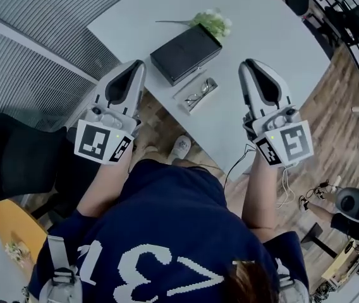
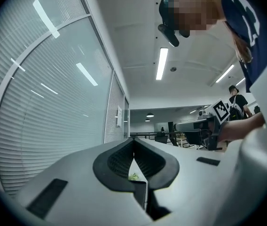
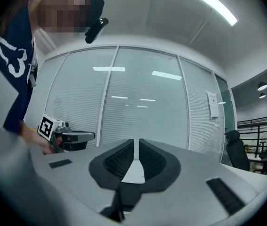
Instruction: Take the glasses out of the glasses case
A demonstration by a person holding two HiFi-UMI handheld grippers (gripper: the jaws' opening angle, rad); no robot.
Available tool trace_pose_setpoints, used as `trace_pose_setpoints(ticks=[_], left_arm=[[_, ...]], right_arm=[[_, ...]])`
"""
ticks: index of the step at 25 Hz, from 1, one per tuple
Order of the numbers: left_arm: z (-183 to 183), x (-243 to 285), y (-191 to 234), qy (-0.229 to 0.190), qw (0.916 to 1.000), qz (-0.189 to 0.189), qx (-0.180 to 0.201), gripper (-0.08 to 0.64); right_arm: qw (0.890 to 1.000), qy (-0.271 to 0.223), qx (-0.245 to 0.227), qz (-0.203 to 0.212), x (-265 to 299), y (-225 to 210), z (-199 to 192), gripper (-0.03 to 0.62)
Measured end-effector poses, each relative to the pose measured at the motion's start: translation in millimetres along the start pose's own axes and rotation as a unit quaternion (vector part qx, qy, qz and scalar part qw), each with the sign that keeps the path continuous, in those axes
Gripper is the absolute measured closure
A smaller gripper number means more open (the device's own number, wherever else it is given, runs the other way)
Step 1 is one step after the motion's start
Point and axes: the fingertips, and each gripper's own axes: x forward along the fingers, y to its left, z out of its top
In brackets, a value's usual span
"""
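Along the left side runs a curved glass wall (image 1: 34, 49) backed by closed slatted blinds, and a black chair (image 1: 15, 156) stands in front of it. Wood-plank floor (image 1: 337, 106) shows beneath and to the right of a pale, smooth worktop (image 1: 274, 49) with a rounded edge. More dark chairs stand at the far right.

On the worktop, from the left, a black case (image 1: 186, 53) lies flat, rectangular and shut, with a small bunch of green and white flowers (image 1: 214, 23) touching its far corner. Just beside the case, towards the person and close to the worktop's near edge, lies a shallow white tray (image 1: 181, 95). I cannot tell whether it belongs to the case. The glasses (image 1: 200, 94) lie on this tray, thin-framed and dark, with both lenses facing up.

The left hand-held gripper (image 1: 139, 65) is held level near the case's left corner. Its jaws meet at the tips and grip nothing. The right hand-held gripper (image 1: 248, 64) is held level over the worktop to the right of the glasses. Its jaws stand almost together, with only a thin slit between them and nothing in it. Neither one touches the glasses, which lie between the two. Below them, the person's shoe (image 1: 180, 147) rests on the floor by the worktop's edge.
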Motion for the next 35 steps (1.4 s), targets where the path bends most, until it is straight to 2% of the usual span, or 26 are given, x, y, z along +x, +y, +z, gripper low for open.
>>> trace_pose_setpoints(ticks=[3,5,7,9,13,18,25,28,31,33,35], left_arm=[[-10,15,2,0.011,0.9999,-0.003,-0.007,0.546],[-15,25,4,0.015,0.9998,-0.009,-0.011,0.546],[-19,35,7,0.02,0.9995,-0.017,-0.016,0.546],[-27,45,12,0.025,0.9991,-0.027,-0.022,0.546],[-46,63,23,0.037,0.9977,-0.047,-0.032,0.545],[-54,70,32,0.057,0.9957,-0.059,-0.044,0.545],[-69,68,44,0.081,0.9933,-0.056,-0.06,0.546],[-74,69,49,0.087,0.9927,-0.053,-0.064,0.545],[-76,67,57,0.089,0.9929,-0.045,-0.065,0.546],[-76,66,64,0.089,0.9933,-0.036,-0.064,0.545],[-77,66,69,0.09,0.9935,-0.03,-0.063,0.546]], right_arm=[[0.997,0.065,-0.019,0.034,14,-2,-41,0.549],[0.991,0.117,-0.034,0.047,22,-1,-70,0.482],[0.983,0.169,-0.045,0.059,27,3,-100,0.477],[0.97,0.223,-0.06,0.083,30,12,-134,0.477],[0.93,0.326,-0.084,0.151,32,35,-211,0.472],[0.867,0.429,-0.129,0.219,23,59,-278,0.459],[0.786,0.503,-0.187,0.308,19,80,-328,0.448],[0.761,0.522,-0.188,0.337,16,89,-342,0.432],[0.749,0.53,-0.191,0.35,17,95,-351,0.407],[0.751,0.527,-0.207,0.339,23,92,-355,0.406],[0.759,0.521,-0.223,0.321,31,86,-358,0.412]])
